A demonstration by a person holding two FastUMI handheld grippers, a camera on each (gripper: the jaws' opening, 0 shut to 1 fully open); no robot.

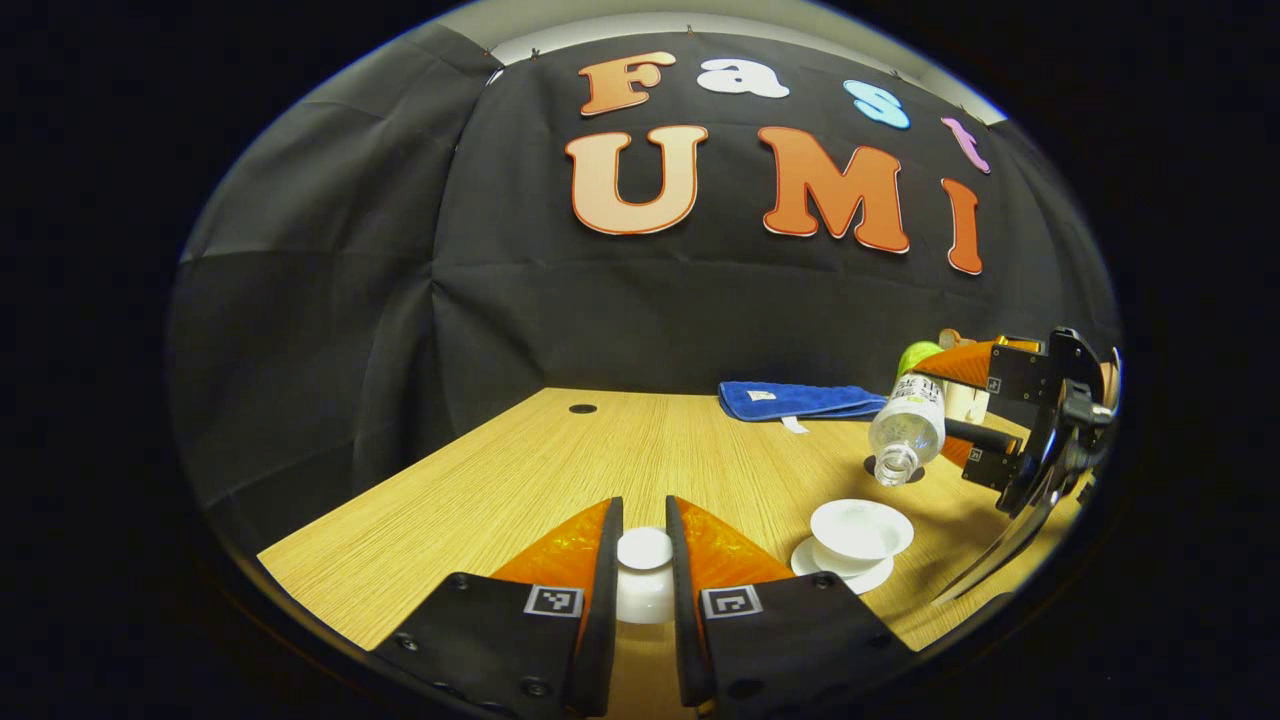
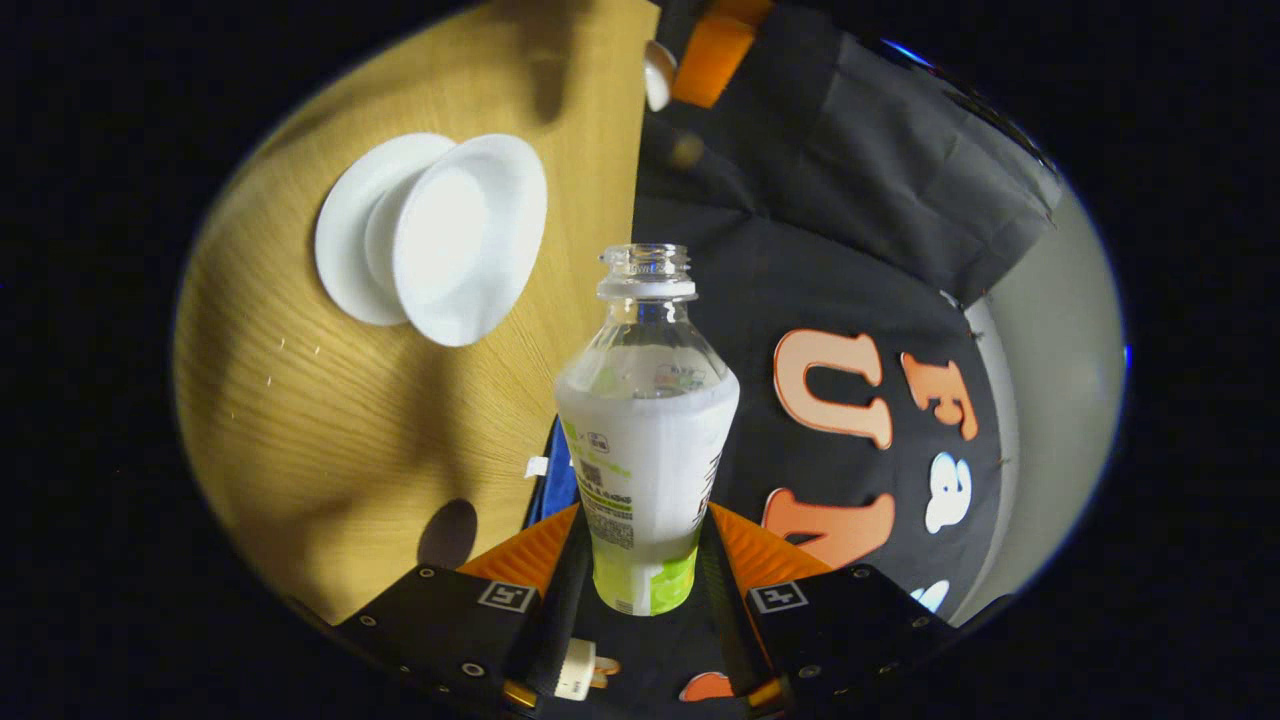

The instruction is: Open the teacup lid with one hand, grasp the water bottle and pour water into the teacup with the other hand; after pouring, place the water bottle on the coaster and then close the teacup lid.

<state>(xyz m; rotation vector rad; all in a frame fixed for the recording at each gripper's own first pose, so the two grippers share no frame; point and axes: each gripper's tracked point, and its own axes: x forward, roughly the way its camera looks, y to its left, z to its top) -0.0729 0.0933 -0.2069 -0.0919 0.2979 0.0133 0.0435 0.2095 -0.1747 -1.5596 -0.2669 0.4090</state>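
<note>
White teacup lid (image 1: pixel 644 549) pinched in left gripper (image 1: pixel 644 560) over wooden table (image 1: pixel 520 480), right gripper (image 2: pixel 648 560) clamped on tilted uncapped water bottle (image 2: pixel 645 440), mouth above open teacup (image 1: pixel 861 530).

water bottle (image 2: pixel 648 460) label: white with green band, small dark print and a code-like block, too small and blurred to read. square black-and-white coded markers on the left gripper (image 1: pixel 645 560) and right gripper (image 2: pixel 645 590) finger mounts, no legible characters. small white tag on blue towel (image 1: pixel 800 400): unreadable
</note>
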